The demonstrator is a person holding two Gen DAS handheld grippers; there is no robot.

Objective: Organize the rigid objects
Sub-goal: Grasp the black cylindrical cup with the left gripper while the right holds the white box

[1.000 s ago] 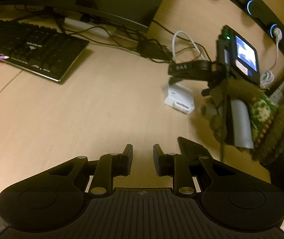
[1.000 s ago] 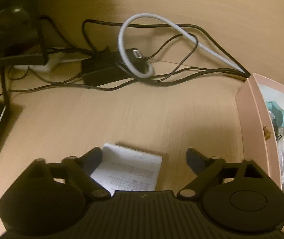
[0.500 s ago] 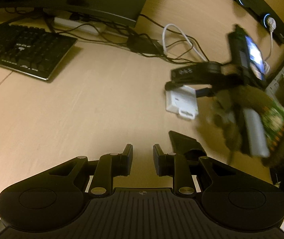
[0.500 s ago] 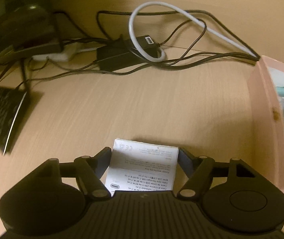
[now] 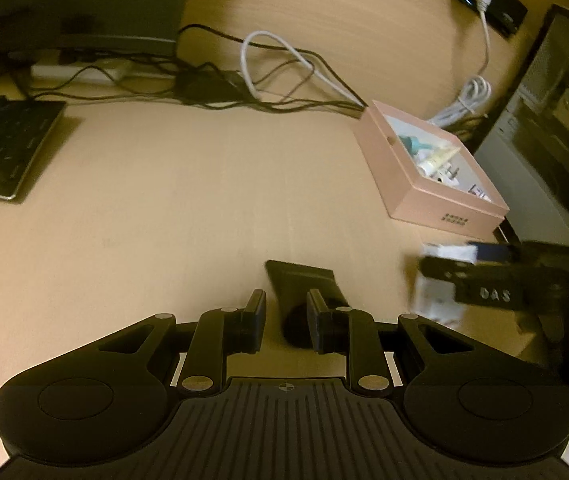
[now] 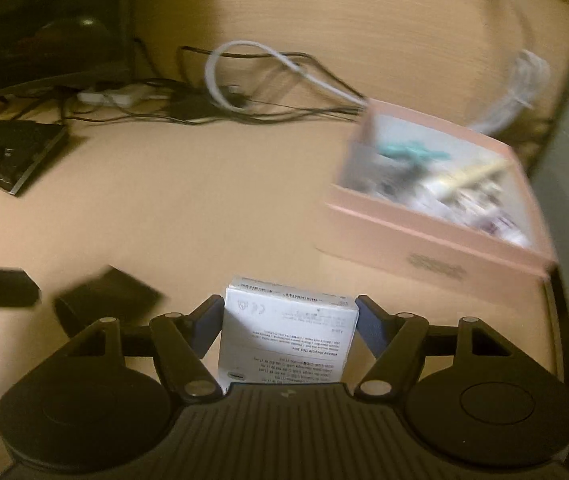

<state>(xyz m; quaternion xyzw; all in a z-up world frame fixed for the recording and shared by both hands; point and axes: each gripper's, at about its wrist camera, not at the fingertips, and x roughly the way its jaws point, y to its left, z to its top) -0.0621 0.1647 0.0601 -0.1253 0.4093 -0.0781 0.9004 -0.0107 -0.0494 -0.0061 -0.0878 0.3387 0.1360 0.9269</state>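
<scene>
My right gripper point(image 6: 289, 308) is shut on a small white printed box point(image 6: 288, 336), with both pads pressing its sides. The box is held above the desk, short of an open pink box point(image 6: 424, 248) that holds several small items. In the left wrist view that gripper point(image 5: 484, 280) and the white box point(image 5: 438, 300) appear blurred at the right, below the pink box point(image 5: 440, 200). My left gripper point(image 5: 286, 320) is shut with nothing between its fingers. A black wedge-shaped object point(image 5: 304, 280) lies on the desk just beyond its fingertips, also visible as the black object point(image 6: 108, 296).
A black keyboard point(image 5: 0, 148) lies at the left. Tangled black and white cables point(image 5: 276, 76) and a white power strip point(image 6: 116, 96) run along the back under a monitor. A computer tower point(image 5: 544, 140) stands right of the pink box. Bare wooden desk point(image 5: 184, 200) spreads between.
My right gripper closed on the white box, lifted it and carried it right toward the pink box. My left gripper shifted right, bringing the black wedge nearer its fingertips.
</scene>
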